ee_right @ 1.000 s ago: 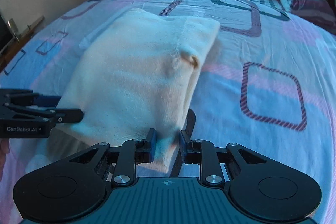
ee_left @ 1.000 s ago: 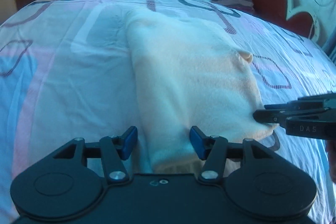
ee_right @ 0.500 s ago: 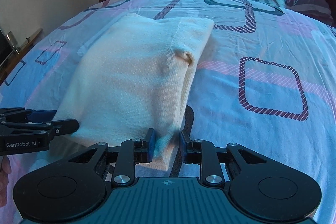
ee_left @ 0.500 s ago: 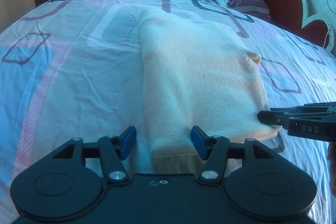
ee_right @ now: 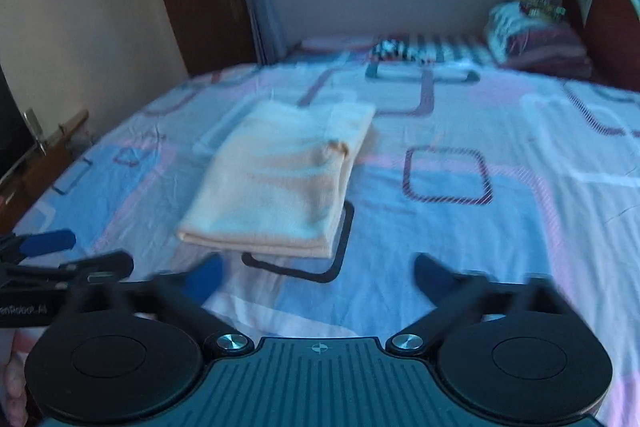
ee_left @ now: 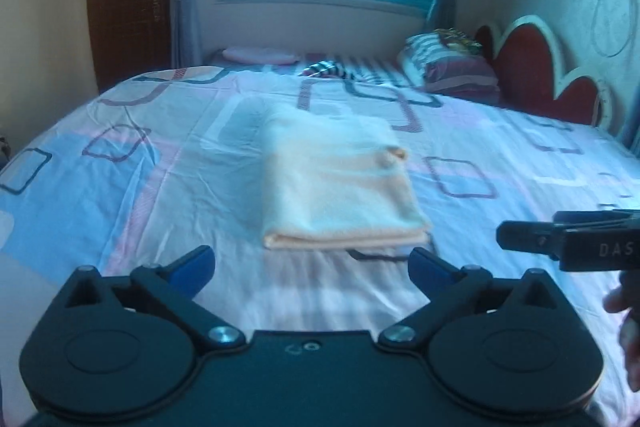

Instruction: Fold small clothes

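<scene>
The folded cream garment (ee_left: 336, 183) lies flat on the patterned bed sheet (ee_left: 120, 195), just ahead of both tongs and apart from them. The left tongs (ee_left: 312, 263) and the right tongs (ee_right: 318, 273) are both spreading wide, released, with only sheet between their blue pads. The right tongs' side reads "DAS"; the left's shows blurred lettering, partly legible as "Robot".

Left gripper (ee_left: 312, 263) low centre of frame, jaws opening, nothing between. Right gripper (ee_right: 318, 273) likewise low centre, jaws opening, empty, blurred.
</scene>
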The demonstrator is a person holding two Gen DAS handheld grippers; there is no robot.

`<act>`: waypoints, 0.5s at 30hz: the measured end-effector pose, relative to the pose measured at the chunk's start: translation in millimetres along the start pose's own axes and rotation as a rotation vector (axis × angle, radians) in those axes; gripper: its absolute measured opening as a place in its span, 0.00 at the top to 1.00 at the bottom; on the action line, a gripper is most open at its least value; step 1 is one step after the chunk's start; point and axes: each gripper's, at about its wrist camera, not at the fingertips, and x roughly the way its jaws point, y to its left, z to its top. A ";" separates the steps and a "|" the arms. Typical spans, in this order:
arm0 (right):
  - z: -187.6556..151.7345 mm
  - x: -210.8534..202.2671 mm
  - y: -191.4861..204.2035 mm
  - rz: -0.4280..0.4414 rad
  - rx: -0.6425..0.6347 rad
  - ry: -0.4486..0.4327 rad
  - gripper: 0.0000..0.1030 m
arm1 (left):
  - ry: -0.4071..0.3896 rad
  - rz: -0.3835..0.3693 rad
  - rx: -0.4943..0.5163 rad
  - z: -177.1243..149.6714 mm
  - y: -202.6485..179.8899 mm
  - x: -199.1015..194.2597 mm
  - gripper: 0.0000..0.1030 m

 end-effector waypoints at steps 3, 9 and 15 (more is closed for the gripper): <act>-11.2 -33.2 5.4 -0.008 0.012 -0.015 0.00 | -0.025 0.012 0.007 -7.0 -3.9 -31.5 0.01; -33.4 -87.9 27.3 -0.043 0.003 -0.027 0.00 | -0.055 0.042 0.013 -20.6 -11.3 -82.6 0.01; -48.2 -123.0 44.9 -0.034 -0.014 -0.074 0.00 | -0.071 0.031 0.019 -32.4 -19.4 -111.2 0.01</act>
